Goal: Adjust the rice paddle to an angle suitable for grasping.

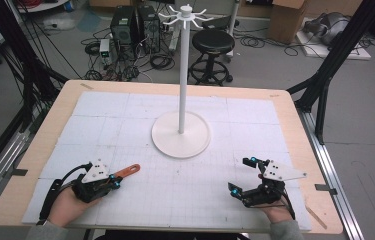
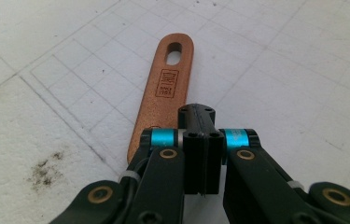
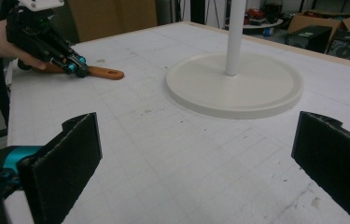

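Object: wooden handle (image 2: pixel 165 93) judged stiff, light, smooth | grip advised mid-shaft, below hang hole | left gripper (image 2: pixel 202 135) clenched beside it, nothing clamped | right gripper (image 3: pixel 200 158) jaws spread, empty

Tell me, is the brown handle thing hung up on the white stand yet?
Not yet. The left tool is shut, right at the brown handle, which lies flat on the white mat; whether it grips it is hard to tell. The right tool waits open, holding nothing. The hooks atop the white stand are bare. Lifting and hanging probably remain.
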